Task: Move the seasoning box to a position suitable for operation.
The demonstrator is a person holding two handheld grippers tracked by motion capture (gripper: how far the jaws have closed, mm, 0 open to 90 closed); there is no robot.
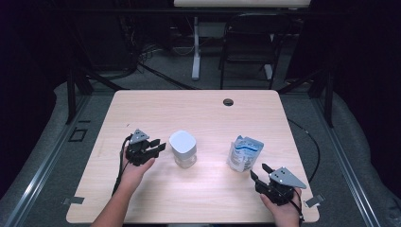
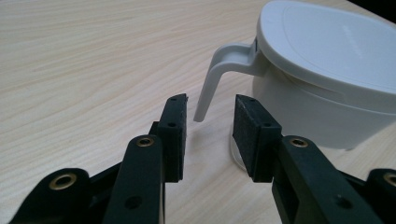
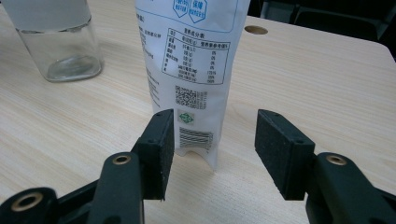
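The light wood-grain table (image 1: 142, 109) carries two things: a clear glass jug with a white plastic lid and a curved white handle (image 1: 183, 148) sitting about mid-table, and a white-and-blue printed stand-up refill pouch (image 1: 244, 153) off to its right.

The step in hand looks like a two-handed pickup, pouch into jug by the look of it. The person's left gripper (image 1: 158, 149) sits just left of the jug, jaws partway apart and empty. In the left gripper view the handle's free tip (image 2: 201, 112) hangs right in line with the gap, a bit beyond the pads (image 2: 175, 126), nothing touching. Best bet for that side: push forward so the pads land higher on the handle's straighter run, not on the thin tip, then squeeze. Grabbing the tip would probably let the jug swing.

The right gripper (image 1: 259, 171) rests near the table's front right, jaws wide and holding nothing. The right gripper view shows the pouch's lower edge (image 3: 198, 140) near the left pad (image 3: 161, 149), off-centre in the gap. Shifting a little to centre it before closing should stop the soft bag from folding sideways.

Orientation: the jug stands upright, long axis vertical, handle pointing left at the left gripper. The pouch also stands upright, slightly leaning, printed back panel facing the right gripper.
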